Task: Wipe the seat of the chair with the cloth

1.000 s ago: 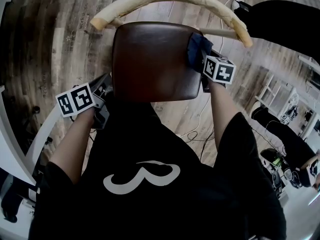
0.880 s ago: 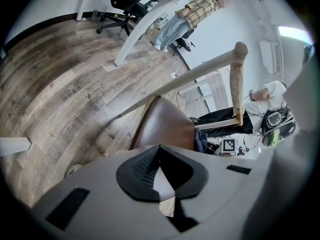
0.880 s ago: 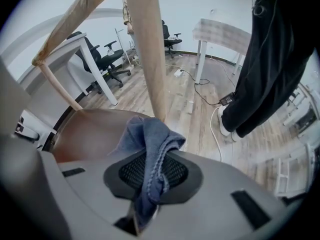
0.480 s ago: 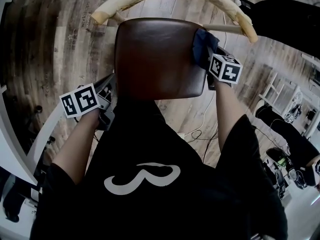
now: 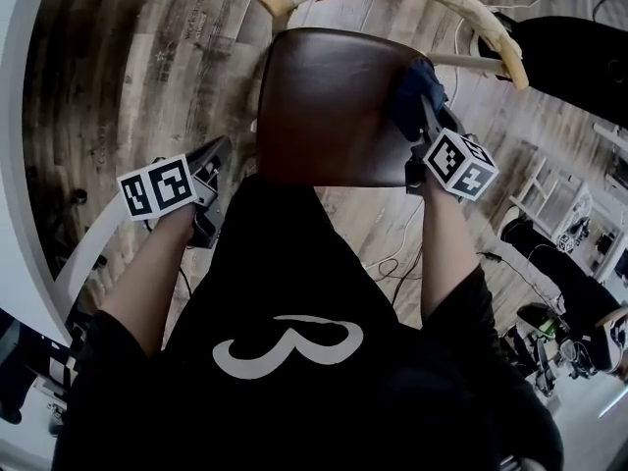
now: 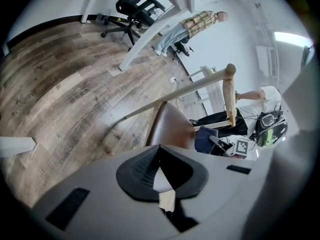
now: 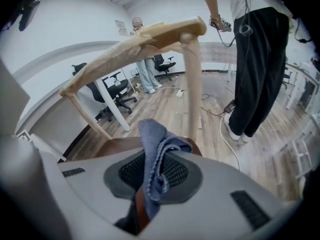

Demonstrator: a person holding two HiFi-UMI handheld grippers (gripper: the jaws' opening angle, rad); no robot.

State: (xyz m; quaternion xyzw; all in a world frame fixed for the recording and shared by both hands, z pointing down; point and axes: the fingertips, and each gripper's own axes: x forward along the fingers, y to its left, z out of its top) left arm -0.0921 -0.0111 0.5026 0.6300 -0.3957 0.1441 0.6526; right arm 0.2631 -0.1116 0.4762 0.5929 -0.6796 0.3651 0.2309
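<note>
The right gripper (image 7: 152,176) has its fingers clamped on the blue cloth (image 7: 156,159), a folded bunch that stands up out of the pads and hangs down a little between them. Directly beneath and ahead of those fingers is the brown chair seat (image 7: 112,146); from the head view the cloth (image 5: 413,88) sits at the seat's (image 5: 329,106) far right corner, just ahead of the right gripper (image 5: 429,126). Just past the fingertips a pale wooden spindle (image 7: 193,89) rises to the curved backrest rail (image 7: 132,45). The left gripper (image 6: 159,156) has its fingers drawn together at the tips, with only a thin wedge of light between the pads and nothing held. It hangs over the wooden floor (image 5: 128,77), and its fingertips (image 5: 220,151) are just beside the seat's near left corner. Beyond the right fingers, past the rail, a standing person in black trousers (image 7: 260,64) is to the right, and office chairs (image 7: 117,90) stand further back on the left.
</note>
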